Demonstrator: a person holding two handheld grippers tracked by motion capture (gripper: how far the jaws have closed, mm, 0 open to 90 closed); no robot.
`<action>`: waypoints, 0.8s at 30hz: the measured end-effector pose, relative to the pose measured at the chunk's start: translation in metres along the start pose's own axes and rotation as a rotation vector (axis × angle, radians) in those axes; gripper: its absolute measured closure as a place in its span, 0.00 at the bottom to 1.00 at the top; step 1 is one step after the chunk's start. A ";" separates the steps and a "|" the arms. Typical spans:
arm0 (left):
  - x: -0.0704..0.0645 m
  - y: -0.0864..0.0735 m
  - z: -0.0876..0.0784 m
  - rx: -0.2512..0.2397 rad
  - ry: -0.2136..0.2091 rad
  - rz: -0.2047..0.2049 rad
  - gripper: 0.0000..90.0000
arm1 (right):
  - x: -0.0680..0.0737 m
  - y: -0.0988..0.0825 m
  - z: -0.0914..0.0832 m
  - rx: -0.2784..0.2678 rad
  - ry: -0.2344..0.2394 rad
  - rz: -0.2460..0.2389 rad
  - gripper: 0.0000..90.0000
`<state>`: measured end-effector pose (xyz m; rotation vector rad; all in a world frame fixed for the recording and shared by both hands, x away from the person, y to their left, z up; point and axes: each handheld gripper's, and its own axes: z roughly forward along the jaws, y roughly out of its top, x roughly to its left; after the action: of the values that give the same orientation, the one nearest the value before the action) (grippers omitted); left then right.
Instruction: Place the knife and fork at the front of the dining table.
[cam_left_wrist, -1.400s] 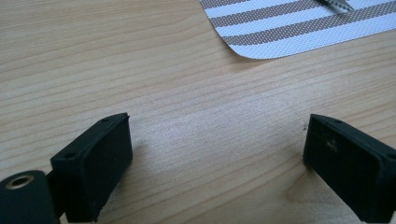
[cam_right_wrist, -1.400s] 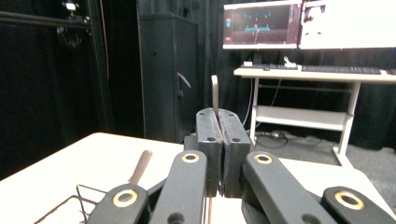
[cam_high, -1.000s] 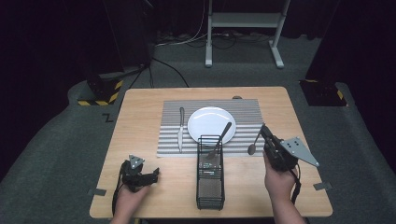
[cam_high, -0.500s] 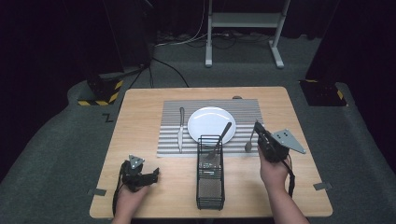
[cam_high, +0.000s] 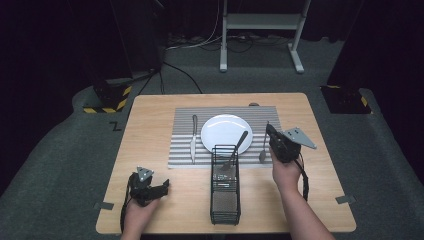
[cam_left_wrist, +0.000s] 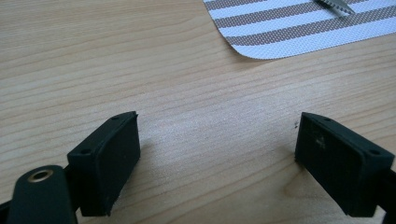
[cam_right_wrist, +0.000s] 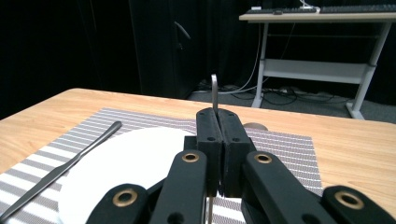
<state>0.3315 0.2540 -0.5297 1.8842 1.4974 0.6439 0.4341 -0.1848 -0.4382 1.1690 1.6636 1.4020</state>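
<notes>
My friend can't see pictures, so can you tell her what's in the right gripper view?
The right gripper has its two black jaws shut on a thin metal spoon handle that sticks straight up. Behind it a white plate sits on a striped placemat, on a wooden table.

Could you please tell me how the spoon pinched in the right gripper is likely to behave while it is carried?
The spoon is probably stiff: its thin metal handle stands straight above the shut jaws of the right gripper. It looks smooth and narrow, so it may slip or pivot in the pads. Being so slim, it is likely light.
</notes>
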 end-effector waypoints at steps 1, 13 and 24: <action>0.000 0.000 0.000 0.000 0.000 0.000 0.16 | 0.000 0.001 0.007 0.008 -0.001 0.000 0.99; 0.000 0.000 0.000 -0.002 0.000 -0.004 0.16 | -0.005 0.003 0.052 0.081 -0.027 0.031 0.99; 0.000 0.000 0.000 0.000 0.006 -0.002 0.16 | -0.017 -0.003 0.081 0.138 -0.041 0.094 0.99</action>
<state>0.3314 0.2539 -0.5297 1.8818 1.5026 0.6490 0.5123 -0.1693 -0.4590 1.3597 1.7190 1.3277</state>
